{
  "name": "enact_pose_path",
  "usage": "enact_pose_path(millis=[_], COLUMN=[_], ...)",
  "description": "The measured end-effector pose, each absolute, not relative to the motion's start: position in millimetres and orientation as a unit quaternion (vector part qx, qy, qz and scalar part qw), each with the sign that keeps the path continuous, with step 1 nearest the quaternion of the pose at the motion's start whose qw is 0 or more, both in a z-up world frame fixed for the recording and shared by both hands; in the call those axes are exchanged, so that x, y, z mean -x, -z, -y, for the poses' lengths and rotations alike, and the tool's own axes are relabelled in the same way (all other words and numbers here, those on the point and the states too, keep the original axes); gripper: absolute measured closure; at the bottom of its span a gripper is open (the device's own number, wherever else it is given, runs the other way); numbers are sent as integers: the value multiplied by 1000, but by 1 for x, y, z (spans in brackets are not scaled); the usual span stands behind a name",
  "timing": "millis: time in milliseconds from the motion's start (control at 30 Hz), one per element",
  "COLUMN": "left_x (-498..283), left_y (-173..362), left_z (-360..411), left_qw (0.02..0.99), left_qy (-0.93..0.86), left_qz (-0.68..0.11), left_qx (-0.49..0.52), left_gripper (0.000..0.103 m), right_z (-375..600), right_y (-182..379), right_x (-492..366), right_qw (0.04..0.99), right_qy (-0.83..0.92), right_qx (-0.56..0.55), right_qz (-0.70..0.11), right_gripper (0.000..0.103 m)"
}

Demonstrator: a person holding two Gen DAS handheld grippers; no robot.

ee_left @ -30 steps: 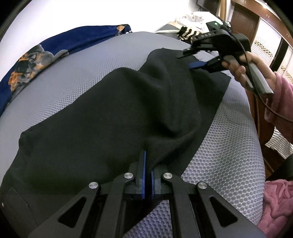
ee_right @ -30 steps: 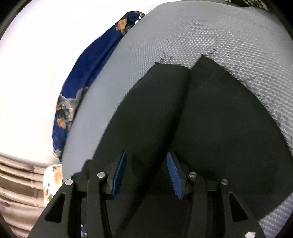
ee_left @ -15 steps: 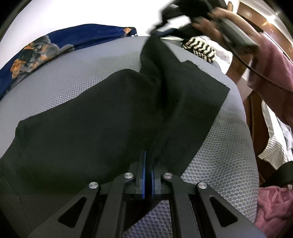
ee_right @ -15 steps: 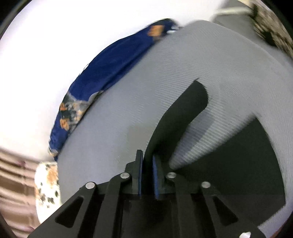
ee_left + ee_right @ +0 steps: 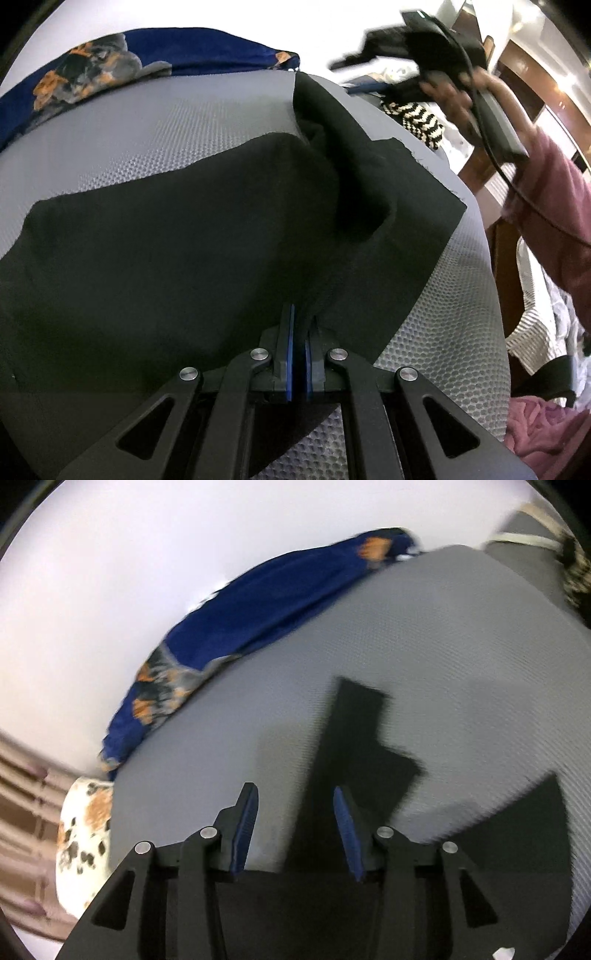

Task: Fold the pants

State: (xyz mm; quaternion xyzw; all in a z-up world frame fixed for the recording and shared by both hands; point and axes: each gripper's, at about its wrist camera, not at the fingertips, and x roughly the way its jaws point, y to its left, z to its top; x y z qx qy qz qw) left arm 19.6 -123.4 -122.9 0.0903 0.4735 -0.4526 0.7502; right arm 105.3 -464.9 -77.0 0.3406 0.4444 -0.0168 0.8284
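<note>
Left wrist view: my left gripper (image 5: 299,332) pinches the black pants (image 5: 177,240) at lower centre; my right gripper (image 5: 293,823) is opening, gripping nothing.

No readable text, labels, brands, numbers or signs in either wrist view. Only prints and weave patterns show on the fabrics, nothing legible.

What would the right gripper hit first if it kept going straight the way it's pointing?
Most likely the black pants lying on the grey mat, straight ahead of the right gripper, whose jaws are opening; the gap to the fabric is unclear.
</note>
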Motion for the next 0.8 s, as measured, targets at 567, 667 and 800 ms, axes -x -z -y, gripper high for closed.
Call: enact_pose_path(millis=[567, 667, 800], left_x=[-22, -24, -25], left_y=[125, 125, 126], left_z=[128, 128, 127], left_qw=[752, 752, 751], left_qy=[442, 440, 440], left_qz=[-479, -481, -481], left_qx=[-101, -99, -99], left_gripper=[97, 96, 96], right_z=[514, 522, 528], right_y=[165, 169, 174], right_x=[-94, -107, -116], right_qw=[779, 779, 770], right_qy=[63, 68, 75], right_qx=[-444, -445, -459], right_qz=[-438, -437, -437], right_gripper=[76, 86, 96])
